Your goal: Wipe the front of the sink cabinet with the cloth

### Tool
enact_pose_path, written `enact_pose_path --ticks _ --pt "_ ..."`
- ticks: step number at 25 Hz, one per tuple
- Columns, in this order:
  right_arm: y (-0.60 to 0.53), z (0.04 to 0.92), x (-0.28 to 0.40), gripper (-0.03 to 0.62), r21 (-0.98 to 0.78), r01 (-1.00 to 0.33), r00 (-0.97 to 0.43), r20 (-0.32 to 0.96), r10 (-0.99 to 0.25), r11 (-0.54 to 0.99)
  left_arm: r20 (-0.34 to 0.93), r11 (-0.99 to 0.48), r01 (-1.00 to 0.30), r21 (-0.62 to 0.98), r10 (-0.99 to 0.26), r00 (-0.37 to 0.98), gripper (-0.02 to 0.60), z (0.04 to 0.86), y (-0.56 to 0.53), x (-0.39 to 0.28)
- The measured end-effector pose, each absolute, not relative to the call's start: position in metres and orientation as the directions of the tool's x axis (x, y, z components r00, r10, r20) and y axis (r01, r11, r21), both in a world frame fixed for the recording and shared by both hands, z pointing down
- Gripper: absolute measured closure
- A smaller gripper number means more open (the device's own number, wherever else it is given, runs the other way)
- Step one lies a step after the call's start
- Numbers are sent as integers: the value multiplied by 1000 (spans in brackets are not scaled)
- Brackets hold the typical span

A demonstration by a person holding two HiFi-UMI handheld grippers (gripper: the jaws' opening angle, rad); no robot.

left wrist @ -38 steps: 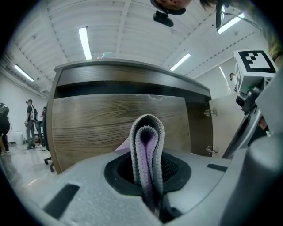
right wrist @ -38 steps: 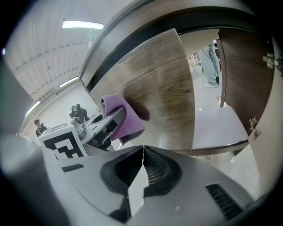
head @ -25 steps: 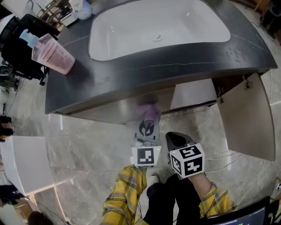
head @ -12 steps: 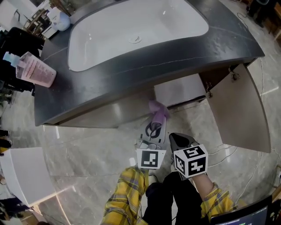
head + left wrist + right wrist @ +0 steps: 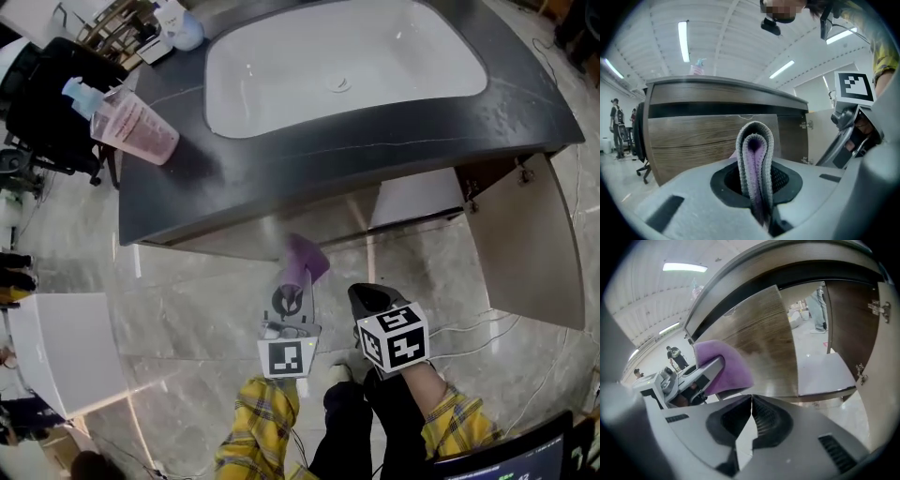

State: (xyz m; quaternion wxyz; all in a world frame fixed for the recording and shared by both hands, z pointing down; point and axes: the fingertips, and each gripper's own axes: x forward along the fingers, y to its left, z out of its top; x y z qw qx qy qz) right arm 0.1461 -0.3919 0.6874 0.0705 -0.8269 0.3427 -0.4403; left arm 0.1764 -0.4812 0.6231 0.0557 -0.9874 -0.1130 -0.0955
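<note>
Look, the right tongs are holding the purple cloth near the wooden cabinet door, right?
No, the left tongs hold the purple cloth near the wooden cabinet door. The left gripper view shows it pinched there; the right tongs are shut on nothing.

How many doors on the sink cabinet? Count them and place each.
2. One closed wood-grain door on the left; one pale door swung open on the right. The overhanging dark countertop may hide more.

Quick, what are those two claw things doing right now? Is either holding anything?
Left gripper: closed on the folded purple cloth.
Right gripper: closed, nothing between its jaws.
</note>
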Motion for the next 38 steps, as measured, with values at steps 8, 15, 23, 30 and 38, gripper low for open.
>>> enact_pose_path --ticks 8,15,23,30,38 --pt "-456 678 134 591 -486 -579 289 629 -722 -655 272 -990 68 -123 33 962 546 648 -568 144" --pt "-474 692 137 591 -454 -613 258 659 -707 -647 295 -992 -52 -119 -85 952 546 683 -613 138" --pt "-473 706 142 591 -492 -612 247 625 -740 -619 317 -992 -101 -78 -121 941 546 724 -624 164" --pt "-442 735 144 591 -474 -590 265 651 -711 -654 286 -996 27 -89 0 958 546 738 -568 195" --pt "-413 752 159 591 -473 -517 295 684 -668 -713 262 -985 162 -56 142 955 546 738 -501 217"
